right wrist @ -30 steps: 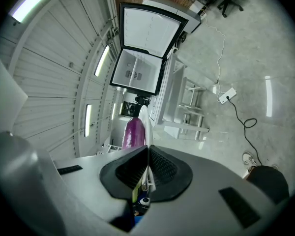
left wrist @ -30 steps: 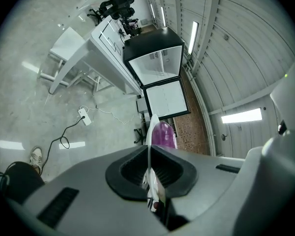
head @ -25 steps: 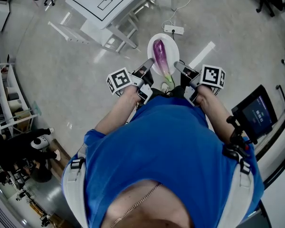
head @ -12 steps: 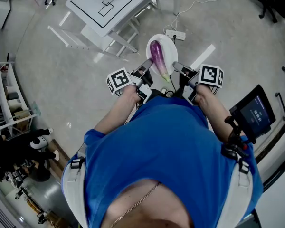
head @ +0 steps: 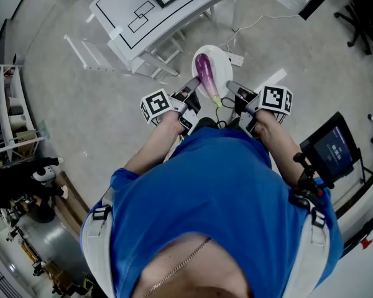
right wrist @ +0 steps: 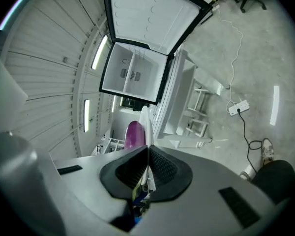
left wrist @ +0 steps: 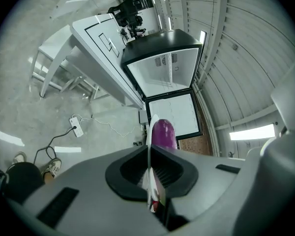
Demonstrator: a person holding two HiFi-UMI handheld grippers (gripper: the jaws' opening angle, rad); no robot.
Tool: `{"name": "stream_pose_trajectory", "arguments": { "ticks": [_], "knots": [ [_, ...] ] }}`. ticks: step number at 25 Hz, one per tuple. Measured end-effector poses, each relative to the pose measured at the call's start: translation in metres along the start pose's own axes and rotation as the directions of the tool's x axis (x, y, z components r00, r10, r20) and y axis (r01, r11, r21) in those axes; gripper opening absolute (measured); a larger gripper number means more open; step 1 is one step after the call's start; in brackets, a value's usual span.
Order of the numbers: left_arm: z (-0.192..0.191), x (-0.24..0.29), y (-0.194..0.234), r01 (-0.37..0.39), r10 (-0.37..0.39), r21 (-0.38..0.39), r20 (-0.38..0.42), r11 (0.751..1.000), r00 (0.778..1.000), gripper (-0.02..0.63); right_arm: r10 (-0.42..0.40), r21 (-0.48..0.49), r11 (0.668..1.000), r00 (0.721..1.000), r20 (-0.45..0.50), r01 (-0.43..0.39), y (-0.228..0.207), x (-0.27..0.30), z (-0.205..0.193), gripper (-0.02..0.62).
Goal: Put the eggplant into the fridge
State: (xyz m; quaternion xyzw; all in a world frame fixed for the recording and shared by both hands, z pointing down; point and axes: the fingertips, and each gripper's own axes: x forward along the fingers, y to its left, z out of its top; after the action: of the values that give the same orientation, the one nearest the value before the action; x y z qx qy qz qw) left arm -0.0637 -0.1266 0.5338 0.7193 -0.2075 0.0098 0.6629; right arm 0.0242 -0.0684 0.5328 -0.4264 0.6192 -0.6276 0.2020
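The desk [head: 150, 14] has slid nearer, upper left — the walk goes on. Both left tongs [head: 192, 84] and right tongs [head: 232, 87] pinch the plate [head: 223, 66] rim, eggplant [head: 205, 74] lying on it — keep it level toward the open fridge [left wrist: 162, 72].

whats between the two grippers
In the head view, a white plate carrying the eggplant, its rim pinched by the left gripper and the right gripper.
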Motion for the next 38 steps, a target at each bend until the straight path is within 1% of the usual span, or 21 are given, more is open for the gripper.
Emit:
{"name": "stream_pose_trajectory", "arguments": {
  "ticks": [4, 9, 15, 21, 24, 38],
  "knots": [
    [0.001, -0.006, 0.0, 0.01, -0.009, -0.006, 0.034, 1.0, 0.999, 0.025, -0.01, -0.045, 0.999, 1.0, -0.029, 0.008, 0.001, 0.002, 0.0, 0.012],
    [0.004, -0.016, 0.003, 0.018, -0.016, -0.017, 0.091, 1.0, 0.996, 0.025, 0.018, -0.065, 0.998, 0.997, -0.073, -0.023, 0.009, 0.01, -0.004, 0.012],
    [0.007, -0.019, 0.0, 0.022, -0.021, -0.004, 0.119, 1.0, 0.993, 0.025, 0.032, -0.086, 0.995, 0.995, -0.095, -0.04, 0.011, 0.014, -0.002, 0.012],
    [0.003, -0.012, 0.006, 0.004, -0.002, -0.021, 0.091, 1.0, 0.996, 0.025, 0.013, -0.056, 0.998, 0.996, -0.086, -0.018, 0.001, 0.012, -0.001, 0.012],
    [0.007, -0.007, 0.006, 0.002, -0.001, -0.01, 0.074, 1.0, 0.997, 0.025, 0.006, -0.052, 0.999, 0.998, -0.07, -0.01, -0.001, 0.013, 0.002, 0.012],
    [0.026, 0.039, -0.007, 0.01, -0.011, 0.039, 0.034, 0.999, 0.999, 0.025, 0.004, -0.042, 0.999, 1.0, 0.02, -0.003, -0.01, 0.012, 0.049, 0.011]
  ]
}}
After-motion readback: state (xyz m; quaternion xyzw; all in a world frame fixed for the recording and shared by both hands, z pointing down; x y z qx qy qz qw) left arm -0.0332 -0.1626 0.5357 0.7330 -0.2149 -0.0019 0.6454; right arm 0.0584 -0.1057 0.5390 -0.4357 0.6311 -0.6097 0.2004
